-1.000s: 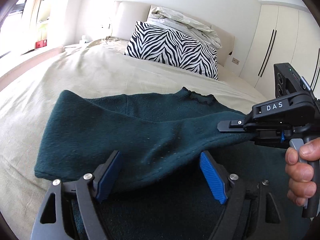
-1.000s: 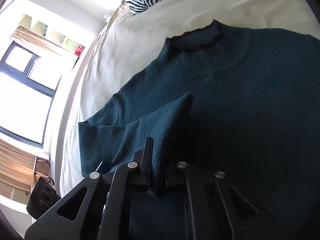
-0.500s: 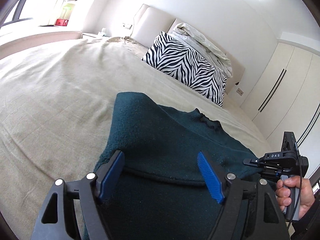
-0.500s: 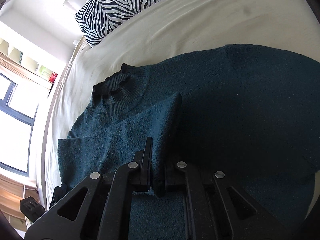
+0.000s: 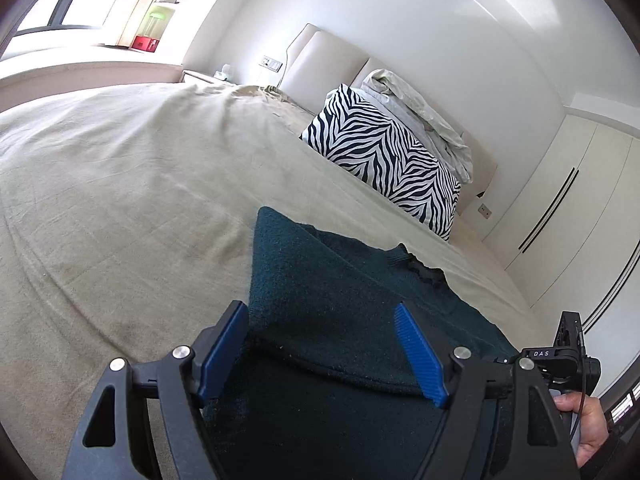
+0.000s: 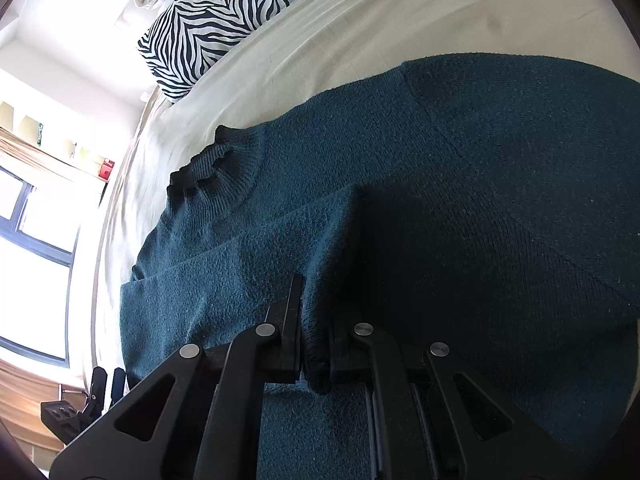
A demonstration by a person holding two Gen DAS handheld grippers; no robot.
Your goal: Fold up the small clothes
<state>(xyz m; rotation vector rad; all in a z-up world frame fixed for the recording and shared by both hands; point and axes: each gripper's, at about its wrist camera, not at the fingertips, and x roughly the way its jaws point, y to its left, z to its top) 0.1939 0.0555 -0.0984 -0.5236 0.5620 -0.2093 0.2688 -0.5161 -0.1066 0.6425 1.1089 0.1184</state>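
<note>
The dark teal sweater [image 5: 360, 300] lies on the beige bed cover [image 5: 120, 200], its collar [image 6: 208, 164] pointing toward the zebra-print pillow [image 5: 384, 160] at the head of the bed. The left gripper [image 5: 320, 352] is spread wide, its blue pads [image 5: 222, 350] standing on either side of a folded edge of the sweater without closing on it. The right gripper [image 6: 316, 320] is closed tight on a raised fold of the sweater, with fabric pinched between its jaws and lifted above the garment's body. In the left wrist view, the right gripper [image 5: 560, 356] sits at the sweater's far side from the pillow, with the person's right hand [image 5: 588, 428] on its handle. A crumpled white duvet [image 5: 420, 112] rests behind the pillow against the headboard [image 5: 320, 56].
</note>
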